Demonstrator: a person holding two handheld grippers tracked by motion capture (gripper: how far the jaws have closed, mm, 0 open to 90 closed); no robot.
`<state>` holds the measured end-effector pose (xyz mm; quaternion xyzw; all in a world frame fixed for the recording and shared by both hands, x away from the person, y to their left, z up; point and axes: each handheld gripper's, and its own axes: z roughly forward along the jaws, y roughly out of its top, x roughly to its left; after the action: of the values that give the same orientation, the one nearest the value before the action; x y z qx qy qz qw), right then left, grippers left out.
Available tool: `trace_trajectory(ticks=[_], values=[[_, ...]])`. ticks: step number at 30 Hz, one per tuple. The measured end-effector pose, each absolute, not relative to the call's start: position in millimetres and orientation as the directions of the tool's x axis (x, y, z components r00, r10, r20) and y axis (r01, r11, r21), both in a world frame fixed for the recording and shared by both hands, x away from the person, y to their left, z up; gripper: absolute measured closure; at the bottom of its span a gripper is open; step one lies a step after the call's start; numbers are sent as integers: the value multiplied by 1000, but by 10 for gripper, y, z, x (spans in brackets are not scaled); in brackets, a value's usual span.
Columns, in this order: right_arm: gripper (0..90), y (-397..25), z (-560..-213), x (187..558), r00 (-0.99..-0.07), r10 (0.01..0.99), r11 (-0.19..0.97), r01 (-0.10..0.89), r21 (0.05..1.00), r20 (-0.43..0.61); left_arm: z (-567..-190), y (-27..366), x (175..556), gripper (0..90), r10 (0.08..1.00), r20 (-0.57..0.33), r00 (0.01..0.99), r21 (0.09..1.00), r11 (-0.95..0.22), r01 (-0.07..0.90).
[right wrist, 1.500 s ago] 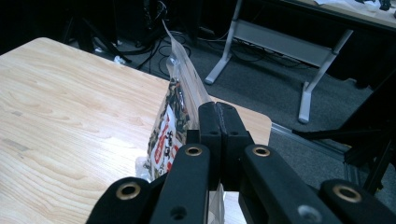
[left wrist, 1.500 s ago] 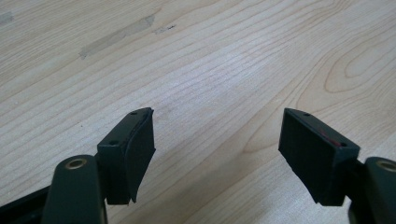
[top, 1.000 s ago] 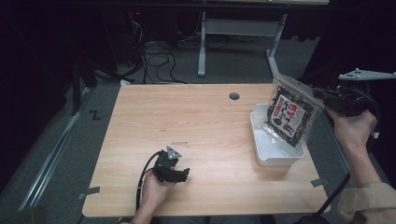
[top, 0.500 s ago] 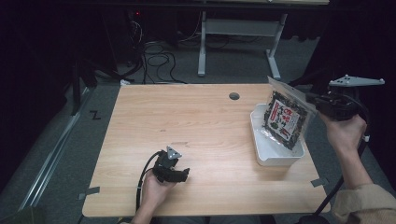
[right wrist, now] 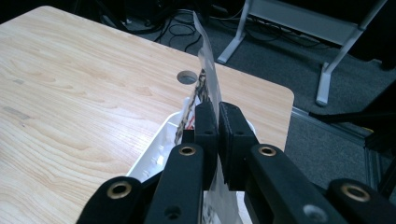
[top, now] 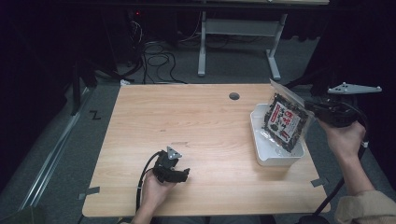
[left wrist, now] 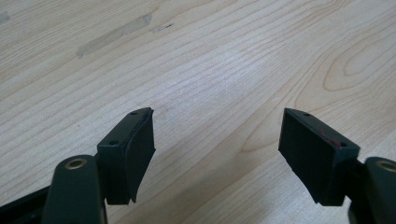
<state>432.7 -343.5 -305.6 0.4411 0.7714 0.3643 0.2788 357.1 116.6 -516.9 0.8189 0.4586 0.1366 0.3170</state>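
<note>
At the right of the high view: my right gripper (top: 312, 108), jaws pinched on the edge of a snack packet (top: 286, 122) with a dark printed face. The packet stands tilted over the white tray (top: 275, 155), its lower end down inside the tray; whether it touches the floor of the tray I cannot tell. The tray sits near the right edge of the wooden table (top: 196, 121). Lower centre of the same view: my left gripper (top: 183, 175), low over bare wood, well apart from tray and packet.

Left gripper view: two black jaws spread wide, one lower left, one lower right, bare table grain between them, nothing held.

Right gripper view: at centre, jaws pressed together on the clear top edge of the packet (right wrist: 208, 88), seen edge-on. Tray rim (right wrist: 156, 149) just below left. Round hole (right wrist: 187, 77) in the tabletop behind, upper centre.
</note>
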Motion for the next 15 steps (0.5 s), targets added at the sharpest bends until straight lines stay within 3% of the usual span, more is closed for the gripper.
trace_trajectory(ticks=[8, 15], values=[[824, -3442, -3078, 4317, -453, 885, 344, 476, 810, -109, -5171, 1164, 3572, 274, 838, -66, 542, 643, -379, 665], [685, -3497, -3118, 4336, -431, 896, 334, 490, 805, -109, -5171, 1166, 3573, 274, 838, -66, 542, 644, -379, 665]])
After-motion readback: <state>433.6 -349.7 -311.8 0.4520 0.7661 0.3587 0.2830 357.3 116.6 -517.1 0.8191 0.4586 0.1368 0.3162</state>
